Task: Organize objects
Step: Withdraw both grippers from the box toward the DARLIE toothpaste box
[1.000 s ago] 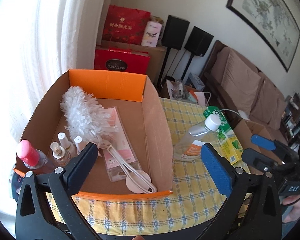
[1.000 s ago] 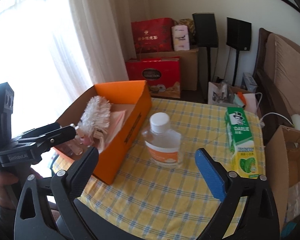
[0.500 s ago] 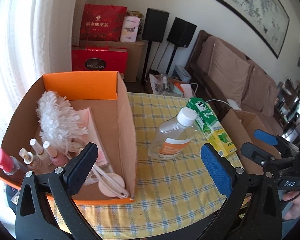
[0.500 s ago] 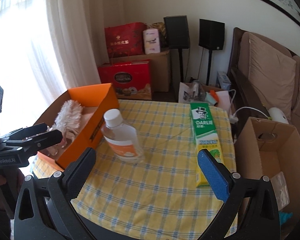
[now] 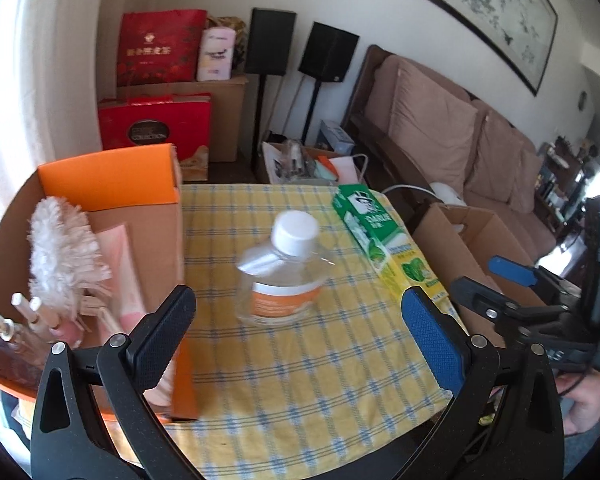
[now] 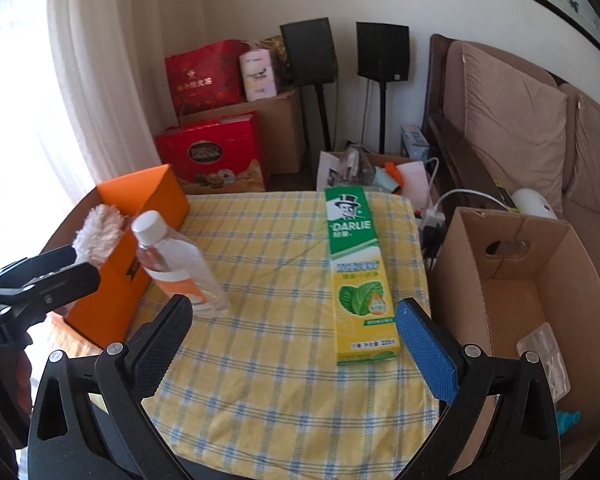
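A clear bottle (image 5: pixel 279 271) with a white cap and orange label stands on the yellow checked tablecloth (image 5: pixel 300 360); it also shows in the right wrist view (image 6: pixel 180 264). A green and yellow Darlie toothpaste box (image 5: pixel 384 244) lies flat to its right, also in the right wrist view (image 6: pixel 356 272). The orange cardboard box (image 5: pixel 140 216) at the left holds a white duster (image 5: pixel 62 248) and small bottles (image 5: pixel 24 316). My left gripper (image 5: pixel 298 332) is open and empty, short of the bottle. My right gripper (image 6: pixel 292 340) is open and empty over the cloth, between the bottle and the toothpaste box.
An open brown carton (image 6: pixel 520 280) stands right of the table. Behind are red gift boxes (image 6: pixel 212 156), two black speakers (image 6: pixel 382 52), a brown sofa (image 6: pixel 520 120) and a curtain (image 6: pixel 100 80). The table's near edge runs under both grippers.
Both grippers have swung to the right. The left view went from over the orange box to the bottle; the right view went from the bottle towards the toothpaste box and brown carton.
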`<state>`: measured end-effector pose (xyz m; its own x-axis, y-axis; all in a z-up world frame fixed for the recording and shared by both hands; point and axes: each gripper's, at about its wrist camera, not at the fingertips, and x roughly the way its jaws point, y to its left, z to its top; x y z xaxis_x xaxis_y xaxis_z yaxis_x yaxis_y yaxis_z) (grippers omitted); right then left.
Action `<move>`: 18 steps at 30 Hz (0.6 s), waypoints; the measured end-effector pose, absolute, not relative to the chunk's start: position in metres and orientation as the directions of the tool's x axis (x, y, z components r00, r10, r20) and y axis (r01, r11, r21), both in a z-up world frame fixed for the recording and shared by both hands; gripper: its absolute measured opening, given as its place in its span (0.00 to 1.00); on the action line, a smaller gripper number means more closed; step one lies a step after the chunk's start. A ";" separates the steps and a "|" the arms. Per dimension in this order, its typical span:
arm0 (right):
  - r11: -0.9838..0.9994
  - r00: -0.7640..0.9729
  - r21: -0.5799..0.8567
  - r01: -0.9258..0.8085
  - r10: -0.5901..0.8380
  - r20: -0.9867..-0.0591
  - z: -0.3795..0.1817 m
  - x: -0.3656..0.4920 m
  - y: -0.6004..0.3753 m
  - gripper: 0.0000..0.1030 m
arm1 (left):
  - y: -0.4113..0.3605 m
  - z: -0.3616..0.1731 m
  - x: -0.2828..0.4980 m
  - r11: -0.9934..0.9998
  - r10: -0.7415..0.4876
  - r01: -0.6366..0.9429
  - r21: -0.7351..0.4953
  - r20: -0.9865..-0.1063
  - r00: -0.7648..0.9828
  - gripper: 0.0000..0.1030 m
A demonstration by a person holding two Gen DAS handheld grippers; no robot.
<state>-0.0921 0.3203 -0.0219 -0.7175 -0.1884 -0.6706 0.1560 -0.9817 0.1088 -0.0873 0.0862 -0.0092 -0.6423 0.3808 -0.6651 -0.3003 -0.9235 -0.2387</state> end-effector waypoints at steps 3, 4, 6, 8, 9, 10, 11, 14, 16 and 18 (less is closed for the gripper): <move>-0.985 -0.706 0.113 0.134 -0.175 -0.686 -0.034 -0.097 0.331 0.99 | 0.101 -0.016 -0.085 -0.914 0.401 -0.321 -0.248 -0.673 -0.622 1.00; -0.985 -0.704 0.115 0.130 -0.173 -0.689 -0.037 -0.098 0.333 0.99 | 0.104 -0.018 -0.084 -0.912 0.405 -0.327 -0.249 -0.674 -0.618 1.00; -0.986 -0.697 0.118 0.121 -0.169 -0.697 -0.044 -0.102 0.338 0.99 | 0.111 -0.024 -0.080 -0.907 0.413 -0.337 -0.250 -0.676 -0.610 1.00; -0.986 -0.688 0.118 0.116 -0.165 -0.706 -0.051 -0.104 0.340 0.99 | 0.118 -0.030 -0.079 -0.904 0.418 -0.346 -0.250 -0.685 -0.596 1.00; -0.987 -0.685 0.116 0.114 -0.163 -0.710 -0.054 -0.106 0.341 0.99 | 0.120 -0.032 -0.079 -0.903 0.418 -0.349 -0.249 -0.690 -0.591 0.99; -0.987 -0.684 0.113 0.114 -0.160 -0.712 -0.056 -0.106 0.342 0.99 | 0.122 -0.034 -0.079 -0.903 0.419 -0.352 -0.248 -0.693 -0.587 0.99; -0.988 -0.681 0.111 0.111 -0.157 -0.715 -0.059 -0.108 0.343 0.99 | 0.124 -0.035 -0.078 -0.902 0.420 -0.354 -0.247 -0.694 -0.585 0.99; -0.988 -0.677 0.113 0.105 -0.154 -0.720 -0.064 -0.113 0.346 0.99 | 0.129 -0.039 -0.076 -0.901 0.418 -0.362 -0.238 -0.695 -0.585 0.99; -0.988 -0.673 0.116 0.103 -0.155 -0.723 -0.068 -0.117 0.347 0.99 | 0.132 -0.041 -0.075 -0.902 0.415 -0.366 -0.230 -0.698 -0.583 0.99; -0.988 -0.669 0.113 0.103 -0.153 -0.728 -0.070 -0.121 0.348 0.99 | 0.134 -0.044 -0.076 -0.900 0.416 -0.371 -0.229 -0.704 -0.576 0.99</move>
<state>-0.1209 0.3477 -0.0703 -0.6686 -0.1530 -0.7277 0.1028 -0.9882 0.1134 -0.0763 0.1343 -0.0437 -0.5762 0.4159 -0.7036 -0.3707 -0.9002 -0.2285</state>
